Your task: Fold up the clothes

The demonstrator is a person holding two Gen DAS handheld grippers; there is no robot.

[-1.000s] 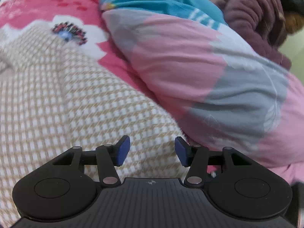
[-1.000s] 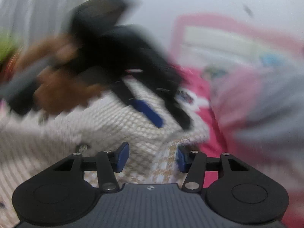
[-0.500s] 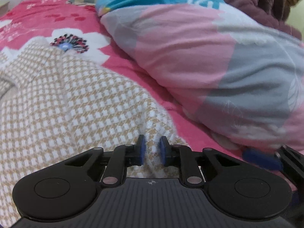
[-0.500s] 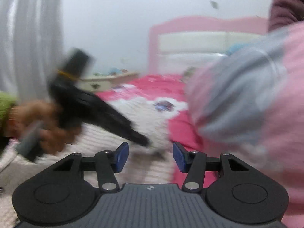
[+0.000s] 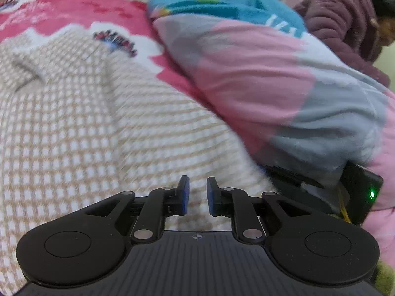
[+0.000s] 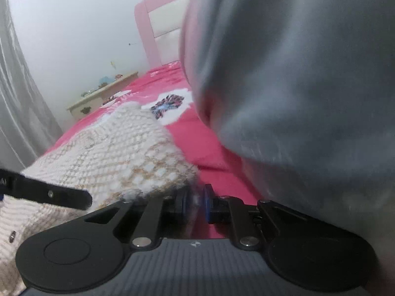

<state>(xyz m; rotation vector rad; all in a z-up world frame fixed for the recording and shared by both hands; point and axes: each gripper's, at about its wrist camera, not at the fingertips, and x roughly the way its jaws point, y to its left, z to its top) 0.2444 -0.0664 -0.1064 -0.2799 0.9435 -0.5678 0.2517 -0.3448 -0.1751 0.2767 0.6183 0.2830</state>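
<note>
Nearest, pinching with the left tongs (image 5: 198, 194): blue pads drawn in to a narrow gap, having just been closing, with a raised fold of the cream-and-tan houndstooth knitted garment (image 5: 103, 133) caught between them. Likewise clamping with the right tongs (image 6: 197, 198), which have just closed down further, on a fuzzy edge of the same garment (image 6: 118, 153), pads almost touching through the wool. Just beside them in the right wrist view, crossing in low from the left over the knit, one black finger of the left tongs. Slightly blurred in both views.

Beyond the tongs, spread across the bright pink bedsheet with white flower print (image 5: 61, 2), garment lying loosely, rumpled, a small metal snap showing at its near left edge in the right wrist view. Pressed close along its right side, a bulky pink, grey and pale-blue quilt (image 5: 284, 81), filling the right half of the right wrist view and leaning over the right tongs.

Farther back, piled on the quilt, a turquoise patterned blanket (image 5: 237, 5), and behind it a person in a purple padded jacket (image 5: 345, 17). At the far end, a pink headboard with a white panel (image 6: 165, 17), a cream bedside cabinet (image 6: 103, 93) beside the bed, and a grey curtain (image 6: 17, 93) along the left wall.
</note>
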